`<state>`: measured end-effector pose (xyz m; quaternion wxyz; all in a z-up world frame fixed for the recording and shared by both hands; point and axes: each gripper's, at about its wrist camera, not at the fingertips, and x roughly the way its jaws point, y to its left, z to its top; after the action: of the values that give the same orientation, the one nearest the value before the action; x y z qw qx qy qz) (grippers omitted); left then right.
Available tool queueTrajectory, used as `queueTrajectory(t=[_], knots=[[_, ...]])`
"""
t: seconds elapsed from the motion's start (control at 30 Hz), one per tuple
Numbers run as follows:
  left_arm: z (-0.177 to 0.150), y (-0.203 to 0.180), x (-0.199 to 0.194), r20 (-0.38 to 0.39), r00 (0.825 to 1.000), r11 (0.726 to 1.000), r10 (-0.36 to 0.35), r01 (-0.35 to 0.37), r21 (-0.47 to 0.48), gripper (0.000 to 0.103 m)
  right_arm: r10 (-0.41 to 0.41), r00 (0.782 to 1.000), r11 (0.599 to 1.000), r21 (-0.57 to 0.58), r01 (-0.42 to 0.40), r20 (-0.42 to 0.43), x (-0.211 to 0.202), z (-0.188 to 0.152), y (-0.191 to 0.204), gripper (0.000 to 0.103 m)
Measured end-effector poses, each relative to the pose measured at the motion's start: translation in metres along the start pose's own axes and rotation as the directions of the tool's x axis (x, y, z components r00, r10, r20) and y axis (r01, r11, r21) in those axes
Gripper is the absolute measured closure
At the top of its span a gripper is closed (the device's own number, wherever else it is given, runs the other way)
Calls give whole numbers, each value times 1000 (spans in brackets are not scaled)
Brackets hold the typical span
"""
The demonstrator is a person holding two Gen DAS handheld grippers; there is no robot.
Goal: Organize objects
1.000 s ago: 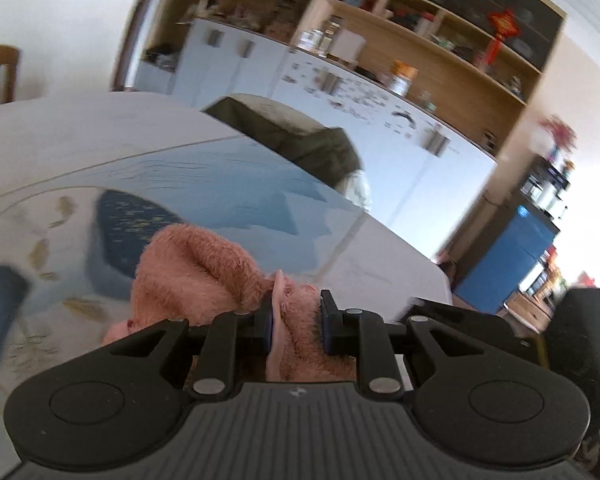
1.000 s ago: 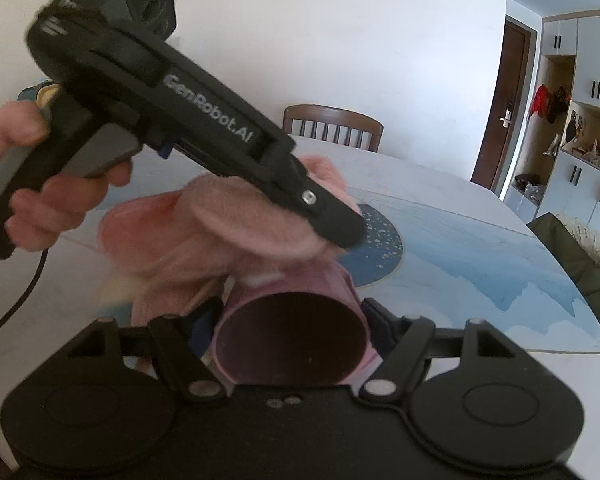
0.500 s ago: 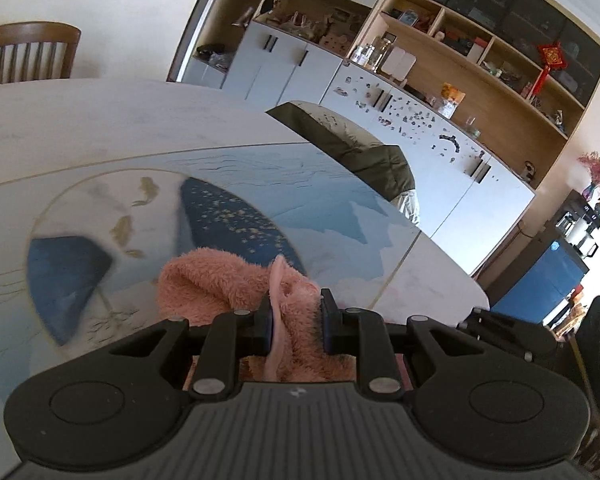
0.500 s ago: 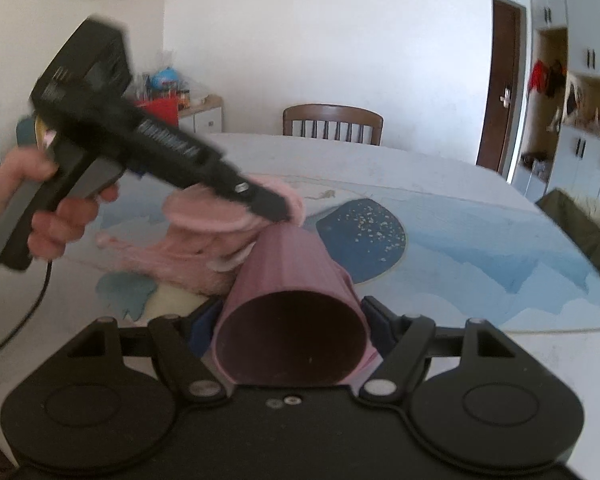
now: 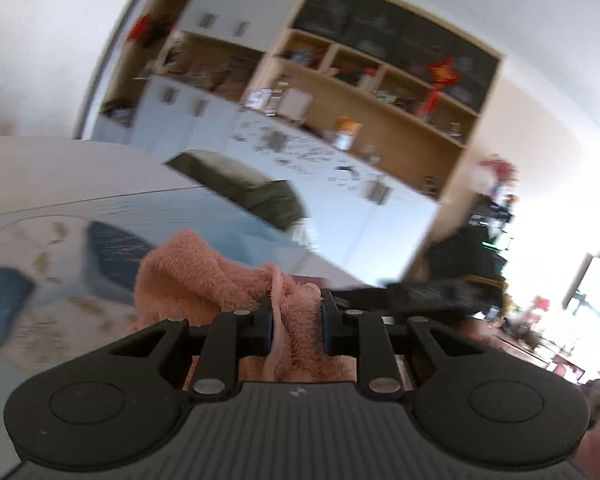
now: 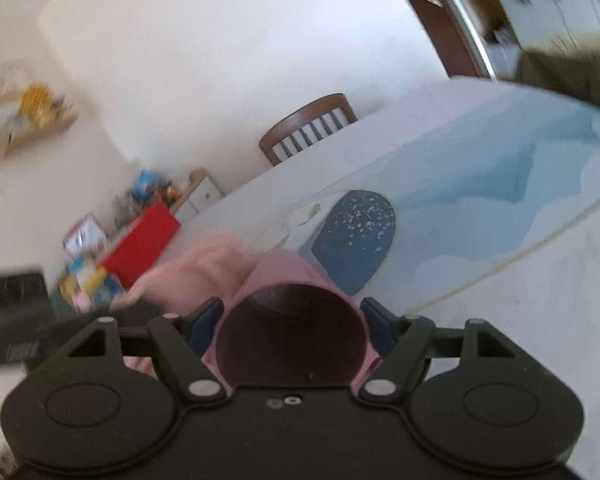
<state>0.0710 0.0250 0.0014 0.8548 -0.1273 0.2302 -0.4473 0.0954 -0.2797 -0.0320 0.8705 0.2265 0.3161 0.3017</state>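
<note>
My left gripper (image 5: 295, 318) is shut on a fluffy pink cloth (image 5: 198, 276), which bunches up ahead of the jaws above the table. My right gripper (image 6: 292, 316) is shut on a pink cup (image 6: 290, 324) lying on its side with its dark open mouth facing the camera. In the right wrist view the pink cloth (image 6: 204, 266) lies just left of the cup's far end, blurred. The other gripper's black body (image 5: 432, 290) shows at the right of the left wrist view. Both views are motion-blurred.
The table (image 6: 520, 280) has a white top with a blue painted mat (image 6: 480, 184). A wooden chair (image 6: 308, 128) stands at its far side. A dark green cushion (image 5: 252, 188) sits beyond the table edge, before white cabinets and wooden shelves (image 5: 380, 92). A red box (image 6: 140, 244) is at left.
Both cameras have swung and tilted. The left gripper has lifted with the cloth. The right gripper has rolled, and the left gripper has moved from above the cup to the view's lower left.
</note>
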Motion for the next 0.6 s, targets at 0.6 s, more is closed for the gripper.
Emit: queueTrajectory(t=[0.6], knots=[[-4,40,3,32,999,982,33,-27,-189,82,116,993,977,183,-109,-28,15,-6,-4,29]])
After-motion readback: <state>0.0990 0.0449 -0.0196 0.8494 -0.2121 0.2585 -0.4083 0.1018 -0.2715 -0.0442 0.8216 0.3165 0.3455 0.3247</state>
